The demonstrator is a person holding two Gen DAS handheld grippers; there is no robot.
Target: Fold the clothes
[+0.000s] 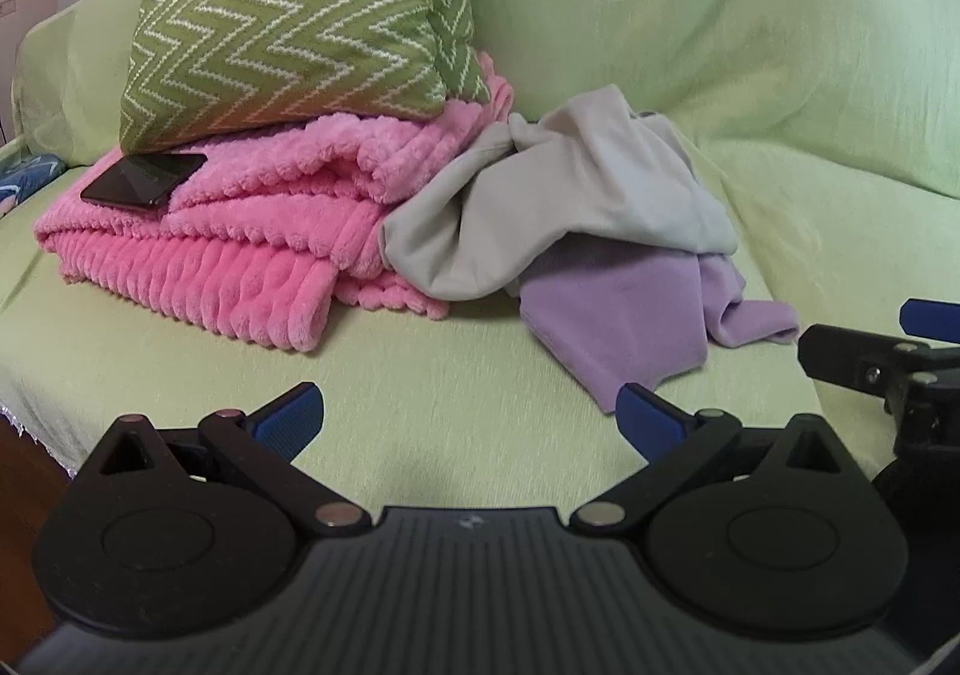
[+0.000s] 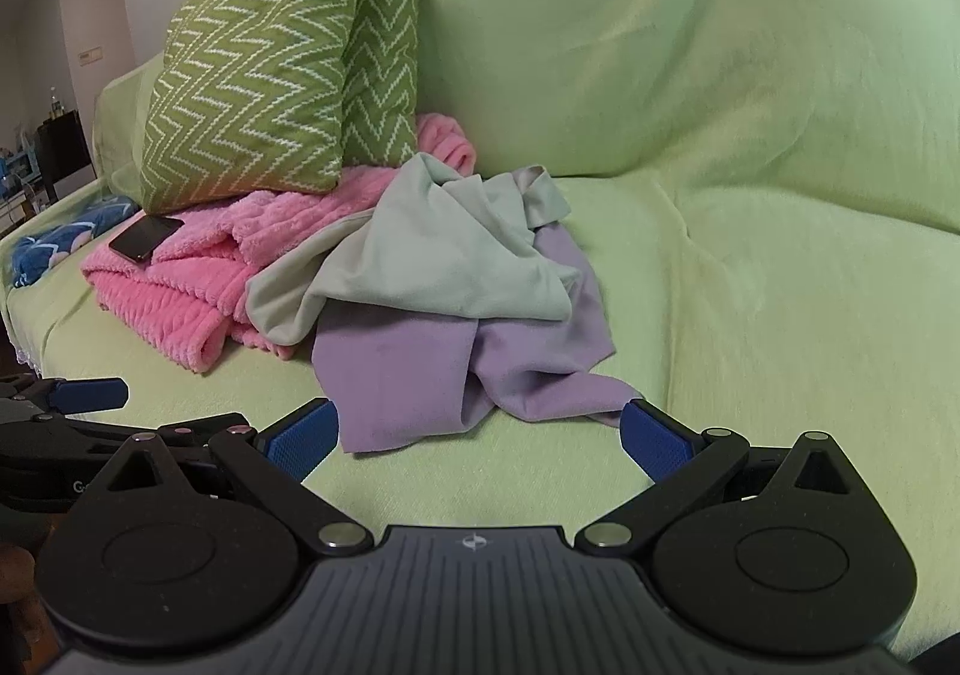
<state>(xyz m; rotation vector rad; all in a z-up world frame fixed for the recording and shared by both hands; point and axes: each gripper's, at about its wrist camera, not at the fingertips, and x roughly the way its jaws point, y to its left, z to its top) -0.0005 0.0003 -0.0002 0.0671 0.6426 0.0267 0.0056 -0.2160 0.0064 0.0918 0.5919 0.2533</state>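
Both the left gripper (image 1: 471, 420) and the right gripper (image 2: 480, 435) hang wide open and empty just in front of the purple cloth (image 2: 408, 369), side by side.

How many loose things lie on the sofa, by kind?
Pillows: 2
Blankets: 1, pink
Crumpled clothes: 2, grey and purple
Phones: 1
Blue patterned cloth: 1
Total: 7
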